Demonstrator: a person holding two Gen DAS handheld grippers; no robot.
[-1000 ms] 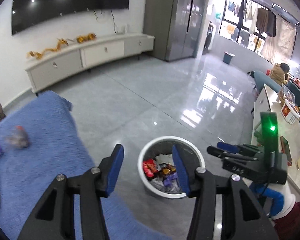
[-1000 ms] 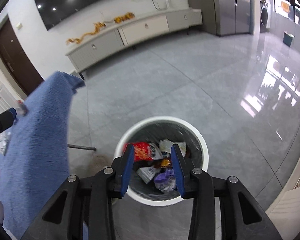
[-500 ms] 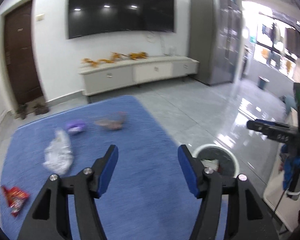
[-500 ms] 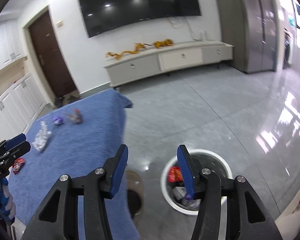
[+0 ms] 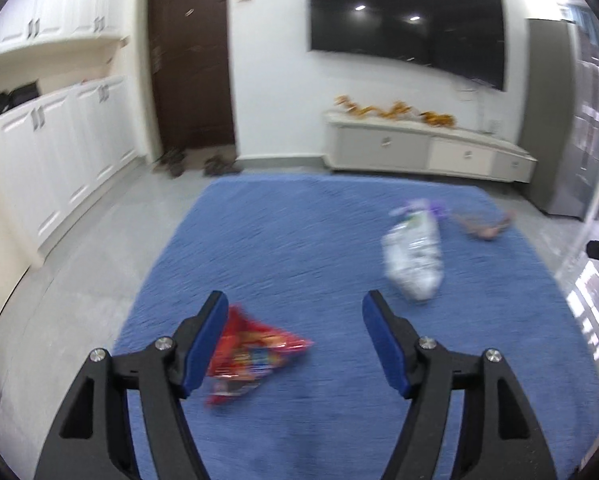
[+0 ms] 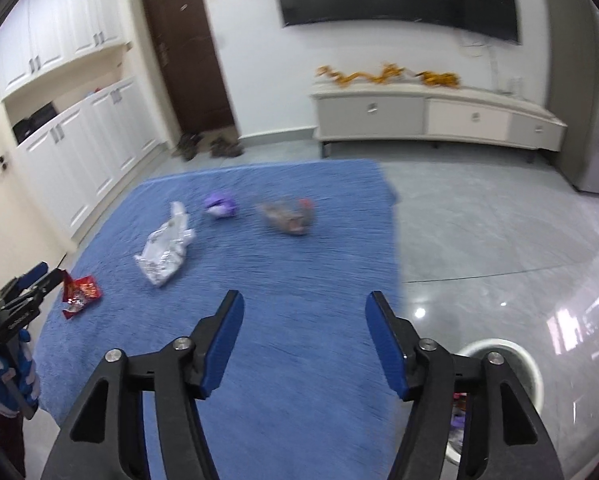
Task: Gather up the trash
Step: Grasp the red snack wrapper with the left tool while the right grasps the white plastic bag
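Blue rug (image 5: 339, 248) covers the floor before a white cabinet. Both the left gripper (image 5: 295, 340) and right gripper (image 6: 303, 340) gape apart, empty. Nearest the left gripper lies a red snack wrapper (image 5: 251, 356), likely light, crinkly, slippery; pinching a flat corner seems safest.

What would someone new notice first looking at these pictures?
Probably the blue rug filling the floor, with litter scattered on it: a red snack wrapper right at the open left gripper, and a crumpled silvery bag farther out. The open right gripper hangs over the rug's edge, beside the white trash bin.
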